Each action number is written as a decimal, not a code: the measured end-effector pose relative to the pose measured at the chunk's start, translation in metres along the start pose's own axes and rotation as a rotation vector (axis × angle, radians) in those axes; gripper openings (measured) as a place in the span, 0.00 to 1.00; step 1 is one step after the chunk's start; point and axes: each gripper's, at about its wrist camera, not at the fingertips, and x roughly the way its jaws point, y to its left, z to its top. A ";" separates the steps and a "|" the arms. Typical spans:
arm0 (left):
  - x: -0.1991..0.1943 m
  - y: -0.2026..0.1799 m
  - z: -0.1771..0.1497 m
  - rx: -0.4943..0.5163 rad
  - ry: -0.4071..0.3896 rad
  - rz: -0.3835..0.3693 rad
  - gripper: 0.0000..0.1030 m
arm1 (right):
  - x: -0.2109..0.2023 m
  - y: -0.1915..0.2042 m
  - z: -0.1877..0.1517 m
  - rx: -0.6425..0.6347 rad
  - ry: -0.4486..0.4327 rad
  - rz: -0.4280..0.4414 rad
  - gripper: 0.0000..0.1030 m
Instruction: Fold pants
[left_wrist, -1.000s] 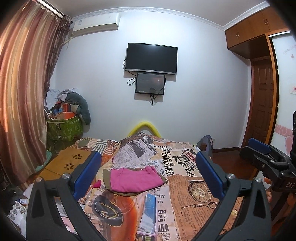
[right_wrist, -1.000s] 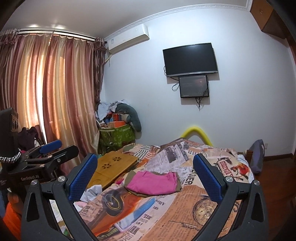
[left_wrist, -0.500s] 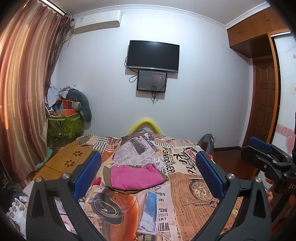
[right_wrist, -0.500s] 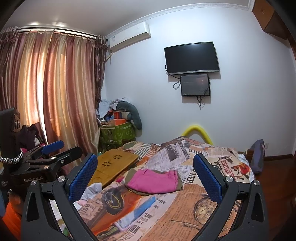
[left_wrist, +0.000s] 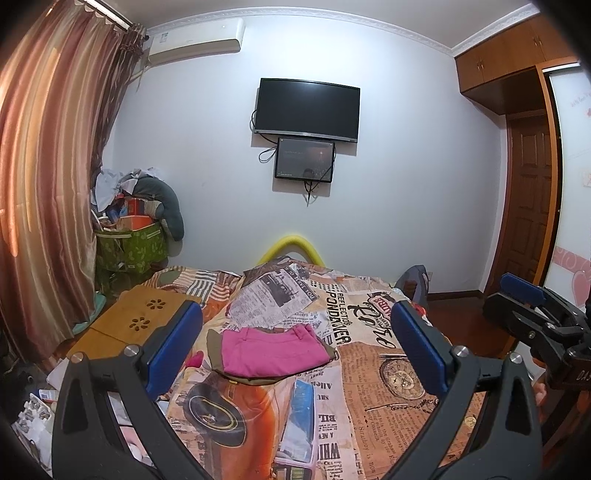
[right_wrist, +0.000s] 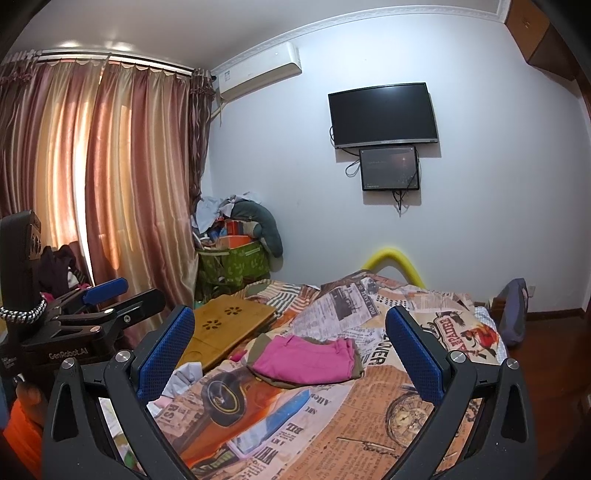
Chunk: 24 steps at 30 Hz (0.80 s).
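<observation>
The pink pants (left_wrist: 272, 352) lie folded into a neat rectangle in the middle of the bed (left_wrist: 388, 373), resting on an olive-brown garment (left_wrist: 216, 350) whose edges show around them. The bed wears a newsprint-and-car patterned cover, and a wooden lap tray (left_wrist: 136, 325) sits on its left side, just beside the pile.

Both tools hang above the near end of the bed, well apart from the clothes. The left gripper (left_wrist: 297, 349) has its blue-padded fingers (left_wrist: 173, 347) spread wide with nothing between them — the pants show through the gap, far beyond. The right gripper (right_wrist: 290, 349) is the same: fingers (right_wrist: 417, 354) wide, holding nothing.

Each tool shows in the other's view — the right one at the right edge, the left one at the left edge.

On the far wall hang a dark television (left_wrist: 307, 109) and a smaller screen (left_wrist: 304, 159) below it. A green bin heaped with clutter (left_wrist: 129, 247) stands in the far left corner beside the curtains (left_wrist: 44, 177).
</observation>
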 end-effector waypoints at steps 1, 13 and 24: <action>0.000 0.000 0.000 0.000 -0.001 0.000 1.00 | 0.000 0.000 0.000 0.001 0.000 0.000 1.00; 0.001 -0.001 -0.001 -0.006 0.000 -0.005 1.00 | 0.001 -0.001 0.000 0.001 0.005 -0.003 1.00; 0.001 0.000 0.001 0.006 0.003 -0.012 1.00 | 0.001 -0.005 -0.001 0.011 0.005 -0.002 1.00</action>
